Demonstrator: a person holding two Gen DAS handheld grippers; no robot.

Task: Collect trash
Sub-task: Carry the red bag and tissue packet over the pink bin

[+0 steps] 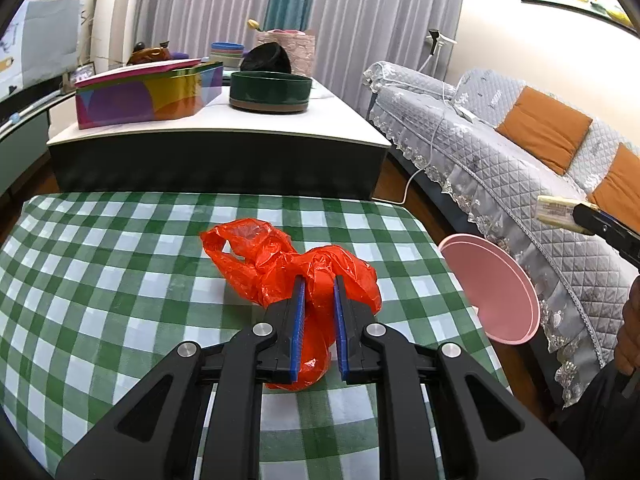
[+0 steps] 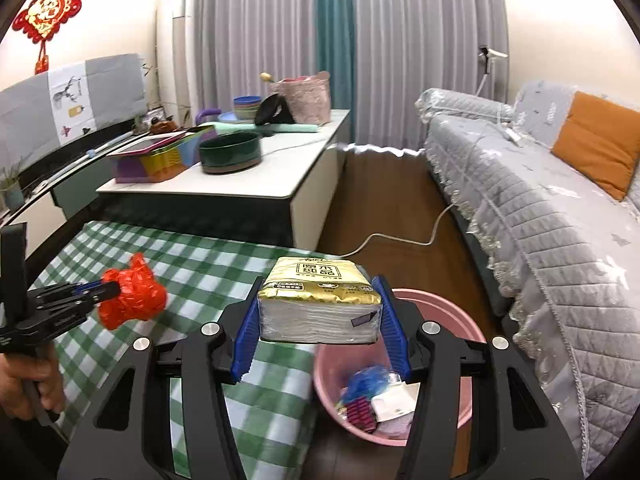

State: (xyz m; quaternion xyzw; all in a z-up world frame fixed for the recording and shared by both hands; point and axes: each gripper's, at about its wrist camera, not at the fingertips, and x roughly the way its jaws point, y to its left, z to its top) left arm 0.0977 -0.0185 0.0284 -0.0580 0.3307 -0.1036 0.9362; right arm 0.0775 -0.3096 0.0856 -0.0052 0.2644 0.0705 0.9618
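Right wrist view: the right gripper [image 2: 320, 316] pinches the tissue pack [image 2: 318, 304] by its sides (soft, light, squashy) above the pink bin [image 2: 460, 320].

A worktop [image 1: 120, 264] under a green-and-white checked cloth [image 1: 80, 320] carries a crumpled red plastic bag [image 1: 288, 264]. Beside its edge, a pink bin [image 2: 460, 320] stands on the wooden floor [image 2: 384, 208].
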